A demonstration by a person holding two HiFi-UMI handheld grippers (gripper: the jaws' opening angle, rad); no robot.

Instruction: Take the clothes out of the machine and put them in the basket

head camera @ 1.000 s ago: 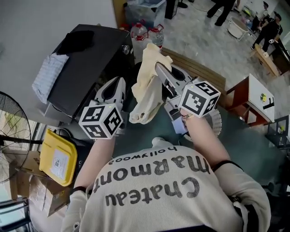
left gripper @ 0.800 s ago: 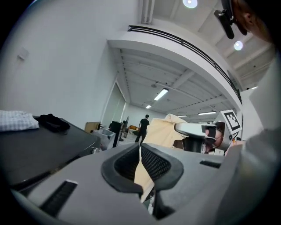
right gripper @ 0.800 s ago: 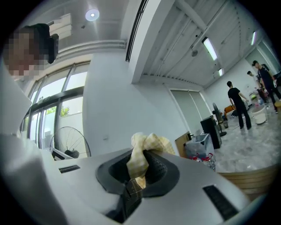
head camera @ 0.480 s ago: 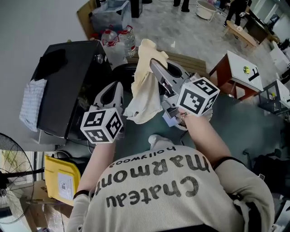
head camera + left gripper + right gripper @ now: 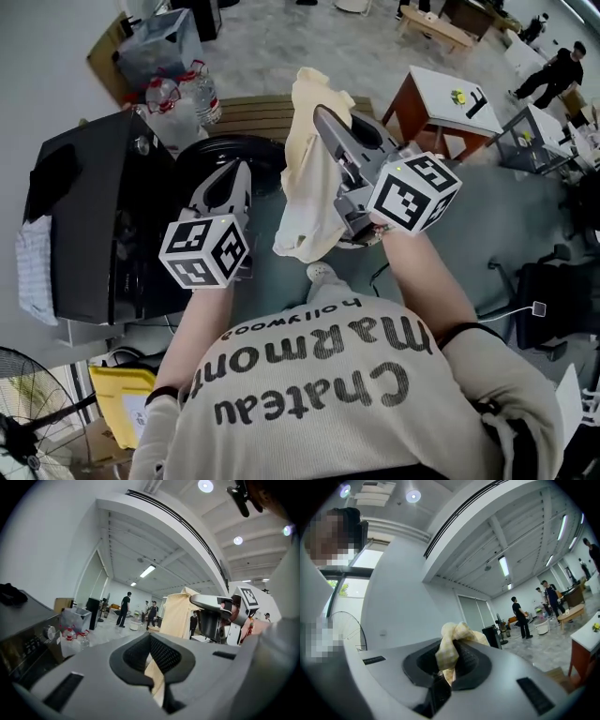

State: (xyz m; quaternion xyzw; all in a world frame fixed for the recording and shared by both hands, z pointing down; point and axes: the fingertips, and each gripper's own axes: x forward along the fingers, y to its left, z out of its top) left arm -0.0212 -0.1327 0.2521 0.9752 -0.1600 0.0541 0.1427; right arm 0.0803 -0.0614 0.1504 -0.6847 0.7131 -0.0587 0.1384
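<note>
A pale yellow cloth (image 5: 309,187) hangs in the air, pinched at its top by my right gripper (image 5: 323,114), which is shut on it. In the right gripper view a bunch of the cloth (image 5: 449,651) sticks out between the pads. My left gripper (image 5: 237,173) is beside the cloth on its left, shut, with nothing seen at its tips. From the left gripper view the cloth (image 5: 180,616) hangs ahead under the right gripper (image 5: 206,603). The black washing machine (image 5: 94,225) stands at the left, with a dark round tub (image 5: 216,155) next to it. No basket is in view.
A black garment (image 5: 52,173) and a white cloth (image 5: 33,267) lie on the machine. Water bottles (image 5: 183,94) and a wooden bench (image 5: 272,112) are beyond it. A white table with red legs (image 5: 441,98) is at the upper right, a yellow box (image 5: 122,398) and a fan (image 5: 28,412) at the lower left.
Both grippers and the hanging cloth have swung right, away from the machine, which has slid towards the left edge. The white table has come nearer in view.
</note>
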